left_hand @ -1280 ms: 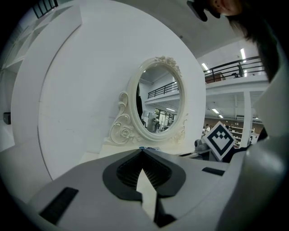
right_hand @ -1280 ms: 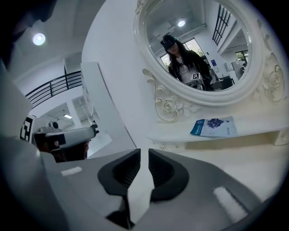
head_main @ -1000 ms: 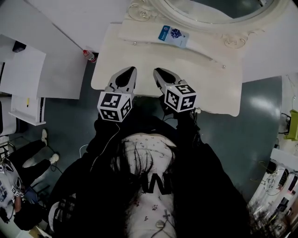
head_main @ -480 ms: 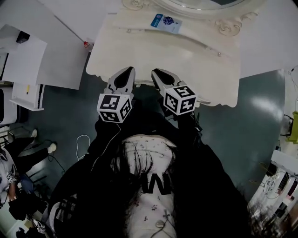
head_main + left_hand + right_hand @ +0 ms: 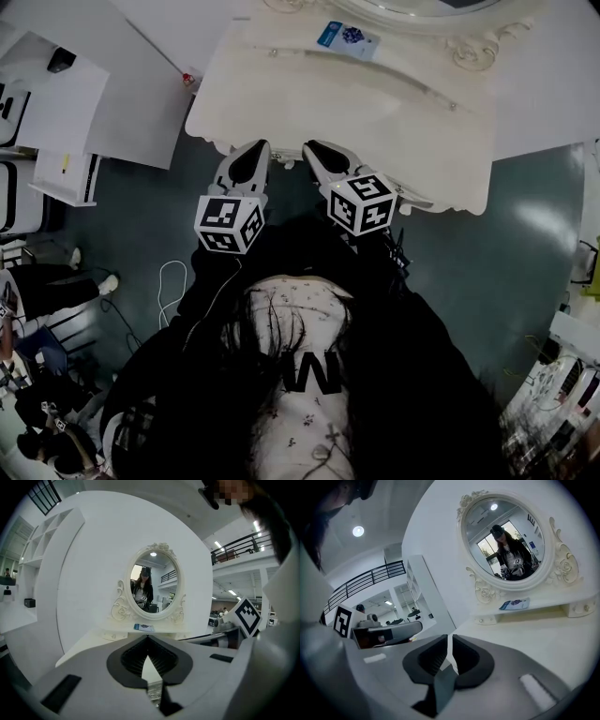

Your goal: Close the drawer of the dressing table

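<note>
Head view: you're holding white left gripper (image 5: 260, 146) and right gripper (image 5: 309, 147) shut, empty; narrow tips risk skidding off cream scalloped dressing table (image 5: 375, 103).

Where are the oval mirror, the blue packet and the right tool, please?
oval mirror (image 5: 153, 584), left gripper view, on its glass.
blue packet (image 5: 349, 38), head view, on its middle.
right tool (image 5: 310, 147), head view, between its fingertips.

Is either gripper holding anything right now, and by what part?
Nothing is held. The left gripper and right gripper are both shut with nothing between the fingers, by the dressing table's front edge.
</note>
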A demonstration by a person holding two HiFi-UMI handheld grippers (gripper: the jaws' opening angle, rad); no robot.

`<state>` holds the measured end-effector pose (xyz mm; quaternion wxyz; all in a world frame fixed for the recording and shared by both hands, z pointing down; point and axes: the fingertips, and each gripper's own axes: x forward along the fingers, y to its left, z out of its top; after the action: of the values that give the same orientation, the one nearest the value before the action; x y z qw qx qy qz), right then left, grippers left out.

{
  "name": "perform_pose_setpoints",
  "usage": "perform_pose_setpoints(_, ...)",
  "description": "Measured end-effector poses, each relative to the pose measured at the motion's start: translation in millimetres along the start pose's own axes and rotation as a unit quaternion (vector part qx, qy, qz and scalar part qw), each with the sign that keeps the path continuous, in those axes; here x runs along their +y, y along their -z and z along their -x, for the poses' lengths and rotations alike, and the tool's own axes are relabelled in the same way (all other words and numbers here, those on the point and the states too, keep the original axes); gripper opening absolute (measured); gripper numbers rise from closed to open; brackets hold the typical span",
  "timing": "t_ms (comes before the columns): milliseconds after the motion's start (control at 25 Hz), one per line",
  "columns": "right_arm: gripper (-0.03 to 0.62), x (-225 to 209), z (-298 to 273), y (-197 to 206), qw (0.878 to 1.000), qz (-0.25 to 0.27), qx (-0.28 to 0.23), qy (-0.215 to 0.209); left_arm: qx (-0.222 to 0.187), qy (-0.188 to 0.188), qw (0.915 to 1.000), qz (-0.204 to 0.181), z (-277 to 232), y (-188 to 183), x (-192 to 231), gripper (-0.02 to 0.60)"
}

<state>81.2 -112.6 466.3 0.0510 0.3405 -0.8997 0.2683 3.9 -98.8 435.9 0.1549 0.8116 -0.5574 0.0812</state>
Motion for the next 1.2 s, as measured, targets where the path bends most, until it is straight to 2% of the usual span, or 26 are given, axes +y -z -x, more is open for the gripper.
perform_pose_setpoints(360, 0.042, 40.4, -15.4, 18.7, 0.999, 0.032, 0.020, -0.003, 0.014, -0.011, 0.9998, -0.003, 43.1, 15.0, 23.5, 0.000)
perform_pose_setpoints(600, 0.041, 93.3, -27.5, 37.5, 0.999, 0.039, 0.025, -0.004, 0.017, -0.012, 0.9998, 0.003, 91.5, 28.1, 53.4, 0.000)
perform_pose_setpoints(1200, 0.041, 209.7, -18.2, 100.9, 0.998, 0.038, -0.005, 0.049, 0.026, 0.061, 0.9977, -0.014, 204.2, 67.8, 83.3, 0.000)
